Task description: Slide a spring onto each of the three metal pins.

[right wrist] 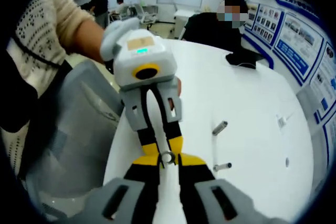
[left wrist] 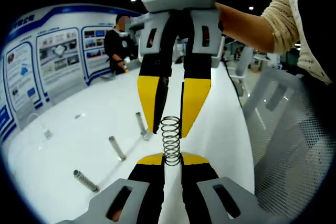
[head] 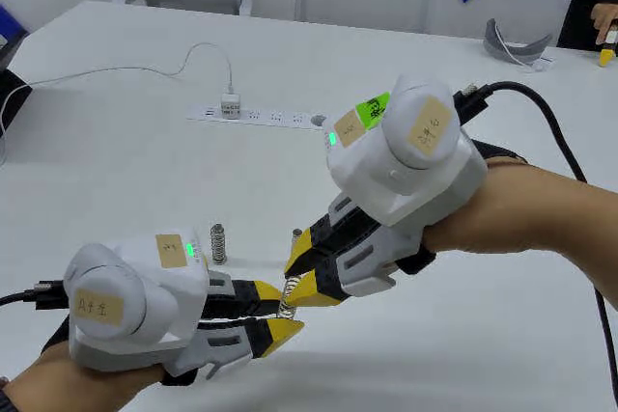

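Lower centre, your left gripper (head: 282, 309) and right gripper (head: 293, 282) both pinch one spring (head: 287, 303), jaws nearly closed.

Bright even overhead light; soft faint shadows; fisheye bending at edges; slight blur.

three metal pins (left wrist: 116, 148) (one inside a spring), two springs (left wrist: 170, 140), two grippers (head: 280, 312) (head: 294, 279), one power strip (head: 256, 116)
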`<state>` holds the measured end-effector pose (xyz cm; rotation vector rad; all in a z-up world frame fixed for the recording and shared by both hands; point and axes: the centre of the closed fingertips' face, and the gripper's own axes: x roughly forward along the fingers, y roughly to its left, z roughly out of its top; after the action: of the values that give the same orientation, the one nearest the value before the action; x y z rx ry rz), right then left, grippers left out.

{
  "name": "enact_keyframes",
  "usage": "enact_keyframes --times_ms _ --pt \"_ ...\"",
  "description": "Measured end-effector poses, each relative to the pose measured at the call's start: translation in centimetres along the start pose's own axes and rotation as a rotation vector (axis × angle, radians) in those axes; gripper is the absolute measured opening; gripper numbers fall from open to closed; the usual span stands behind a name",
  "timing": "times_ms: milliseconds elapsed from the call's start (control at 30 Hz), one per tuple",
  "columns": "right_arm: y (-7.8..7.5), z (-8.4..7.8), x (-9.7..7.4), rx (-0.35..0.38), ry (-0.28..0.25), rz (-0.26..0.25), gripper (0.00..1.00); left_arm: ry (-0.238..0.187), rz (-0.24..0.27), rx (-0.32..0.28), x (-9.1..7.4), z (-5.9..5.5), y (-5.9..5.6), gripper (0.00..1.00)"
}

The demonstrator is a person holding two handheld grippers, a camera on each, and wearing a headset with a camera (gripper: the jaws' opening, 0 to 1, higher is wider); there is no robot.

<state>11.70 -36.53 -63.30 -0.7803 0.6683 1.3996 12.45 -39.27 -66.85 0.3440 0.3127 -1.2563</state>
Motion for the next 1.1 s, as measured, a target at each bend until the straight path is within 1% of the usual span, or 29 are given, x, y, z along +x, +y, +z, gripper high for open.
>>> enact_keyframes --times_ms 200,333,500,700,867,967,1033,1100 --pt "0.2 -0.3 0.6 -0.004 0.037 0.022 0.14 0.003 -0.002 -0.002 0.1 0.0 0.0 0.11" --pt "0.2 -0.6 1.1 -0.013 0.069 0.028 0.14 0.005 -0.003 0.003 0.1 0.0 0.0 0.11" --pt "0.2 -0.9 1.3 -0.009 0.094 0.034 0.14 0.008 -0.003 0.01 0.2 0.1 -0.1 0.11" --pt "0.3 -1.0 1.4 -0.004 0.103 0.037 0.13 0.011 -0.001 0.011 0.2 0.1 -0.1 0.11" --pt "-0.1 -0.8 1.2 0.0 0.094 0.024 0.12 -0.011 0.016 -0.005 0.2 0.3 0.3 0.12" --pt "-0.3 -0.7 1.1 0.003 0.09 0.02 0.12 -0.014 0.015 -0.018 0.2 0.3 0.3 0.15" --pt "-0.4 -0.8 1.0 0.004 0.091 0.018 0.12 -0.021 0.011 -0.029 0.2 0.3 0.2 0.19" --pt "-0.6 -0.7 0.9 0.01 0.087 0.016 0.12 -0.025 0.012 -0.037 0.1 0.2 0.2 0.21"
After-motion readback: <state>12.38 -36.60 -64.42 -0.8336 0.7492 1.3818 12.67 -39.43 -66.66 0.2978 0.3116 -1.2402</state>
